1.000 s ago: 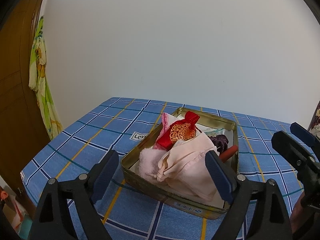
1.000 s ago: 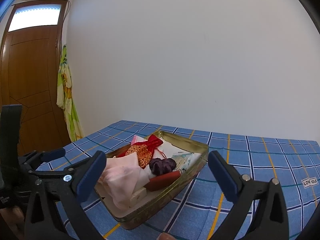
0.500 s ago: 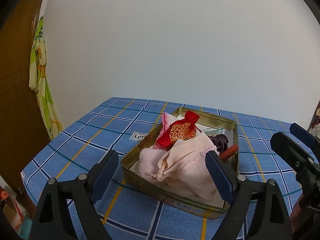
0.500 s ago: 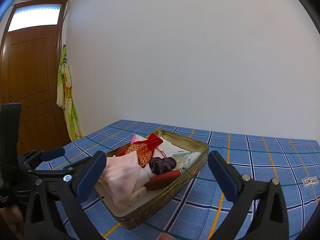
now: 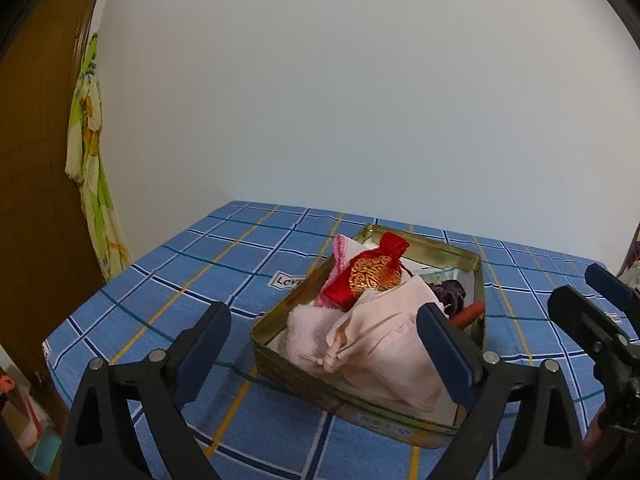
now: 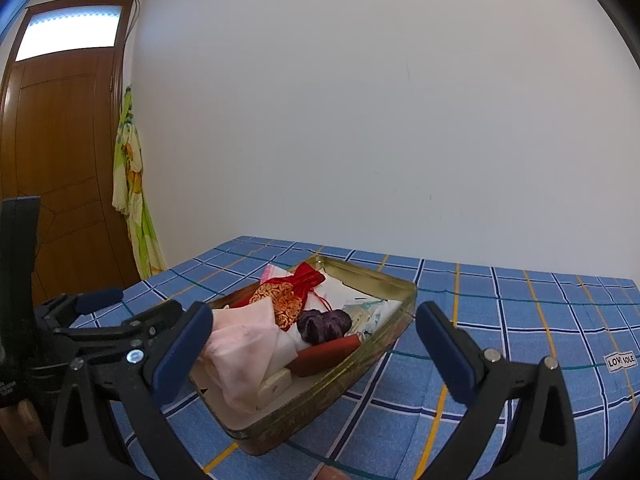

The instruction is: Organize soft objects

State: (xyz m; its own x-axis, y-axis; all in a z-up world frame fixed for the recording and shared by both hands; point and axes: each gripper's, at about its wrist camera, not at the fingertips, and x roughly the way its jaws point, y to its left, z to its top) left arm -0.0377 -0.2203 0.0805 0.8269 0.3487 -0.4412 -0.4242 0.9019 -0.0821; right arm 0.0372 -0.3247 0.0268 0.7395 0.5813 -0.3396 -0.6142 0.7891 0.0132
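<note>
Nearest the lens, the left gripper point(image 5: 324, 340) hangs with its fingers wide and nothing between them, low over the front edge of the tabletop point(image 5: 192, 280); the right gripper point(image 6: 314, 342) is the same, fingers spread wide and empty. Over the last second almost nothing has shifted: both grippers hold the same hover and the pile has not been disturbed. I judge this a pause, either before a fresh pick or with the sorting close to done.

Just beyond the fingers sits the gold tin point(image 5: 440, 246), at about 1 o'clock from the left gripper and 11 o'clock from the right. The soft things lie inside it: a pale pink drawstring bag point(image 5: 384, 344) at the near end, a fluffy pink piece point(image 5: 306, 330) touching it, then a red and gold pouch point(image 5: 372, 272) on top, and a dark purple bundle point(image 6: 324, 324) towards the far side. A red flat item point(image 6: 328, 354) lies beside the purple one.

The pink bag bulges above the rim, so reaching anything beneath would mean moving it first. Far off at 10 o'clock, a floral cloth point(image 6: 128, 184) hangs by a wooden door point(image 6: 60, 152).
</note>
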